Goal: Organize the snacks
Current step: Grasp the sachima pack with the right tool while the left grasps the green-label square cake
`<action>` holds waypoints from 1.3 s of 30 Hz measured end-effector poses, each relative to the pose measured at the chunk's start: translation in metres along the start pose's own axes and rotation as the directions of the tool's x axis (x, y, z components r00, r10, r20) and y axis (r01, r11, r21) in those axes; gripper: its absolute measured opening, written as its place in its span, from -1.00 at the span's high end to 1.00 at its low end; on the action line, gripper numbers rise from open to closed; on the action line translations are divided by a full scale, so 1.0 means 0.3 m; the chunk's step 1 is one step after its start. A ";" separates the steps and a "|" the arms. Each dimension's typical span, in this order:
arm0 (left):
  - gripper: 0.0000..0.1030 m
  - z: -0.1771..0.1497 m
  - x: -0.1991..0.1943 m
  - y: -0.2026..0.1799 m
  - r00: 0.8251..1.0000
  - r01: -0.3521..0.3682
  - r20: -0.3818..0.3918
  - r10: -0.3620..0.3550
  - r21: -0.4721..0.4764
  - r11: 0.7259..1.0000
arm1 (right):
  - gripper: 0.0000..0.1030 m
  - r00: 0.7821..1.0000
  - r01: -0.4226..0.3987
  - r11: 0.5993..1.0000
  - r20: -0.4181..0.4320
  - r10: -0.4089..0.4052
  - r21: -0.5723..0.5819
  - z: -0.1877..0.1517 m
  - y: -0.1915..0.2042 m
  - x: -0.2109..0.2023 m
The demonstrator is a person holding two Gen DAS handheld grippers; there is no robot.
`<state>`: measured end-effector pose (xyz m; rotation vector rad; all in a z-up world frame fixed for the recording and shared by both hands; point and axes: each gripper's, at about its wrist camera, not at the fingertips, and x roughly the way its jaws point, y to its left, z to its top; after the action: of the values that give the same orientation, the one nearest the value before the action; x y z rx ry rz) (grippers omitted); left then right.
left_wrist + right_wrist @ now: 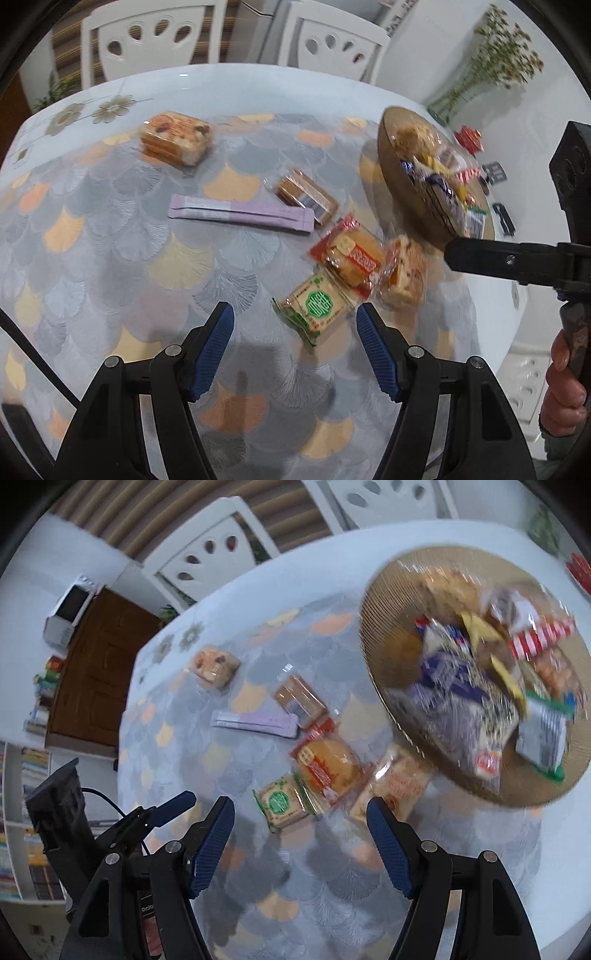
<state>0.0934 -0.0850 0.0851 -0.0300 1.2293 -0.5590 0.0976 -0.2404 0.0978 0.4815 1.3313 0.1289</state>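
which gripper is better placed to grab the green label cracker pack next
Left, though it's close. The green-label cracker pack lies just ahead of the open left gripper, nearly between its fingertips. The open right gripper is also near, but the pack sits toward its left finger.

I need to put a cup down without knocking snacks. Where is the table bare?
Bare: the near cloth left of the green-label packet and below the purple stick; also between the nougat block and that stick. Crowded: the packets beside the snack bowl.
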 end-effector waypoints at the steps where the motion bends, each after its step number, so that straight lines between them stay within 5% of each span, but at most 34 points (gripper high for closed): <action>1: -0.30 0.001 0.010 0.000 1.000 0.002 -0.006 -0.002 0.018 1.000 | -0.40 1.000 0.010 1.000 -0.004 -0.010 0.018 -0.013 -0.015 0.004; 13: -0.30 0.008 0.115 -0.031 0.994 0.078 -0.079 -0.070 0.112 0.991 | -0.40 0.992 0.126 0.953 -0.016 -0.127 0.277 -0.087 -0.192 0.092; 19: -0.30 0.020 0.173 -0.009 0.987 0.131 -0.105 -0.124 0.068 0.989 | -0.39 0.983 0.165 0.932 0.020 -0.181 0.324 -0.059 -0.222 0.132; 22: -0.30 0.022 0.186 -0.017 0.987 0.122 -0.113 -0.112 0.087 0.989 | -0.20 0.977 0.197 0.926 0.017 -0.214 0.321 -0.057 -0.219 0.150; 33: -0.30 0.010 0.246 -0.067 0.990 0.062 -0.141 -0.033 0.202 0.977 | -0.18 0.977 0.210 0.932 -0.020 -0.214 0.295 -0.049 -0.205 0.238; 39: -0.30 -0.005 0.256 -0.091 0.993 0.025 -0.117 0.006 0.256 0.966 | 0.05 0.979 0.197 0.938 -0.017 -0.201 0.284 -0.065 -0.226 0.216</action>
<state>0.0982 -0.1403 0.0256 0.2191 1.2617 -0.7339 0.0827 -0.2726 0.0088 0.5853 1.3854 -0.2375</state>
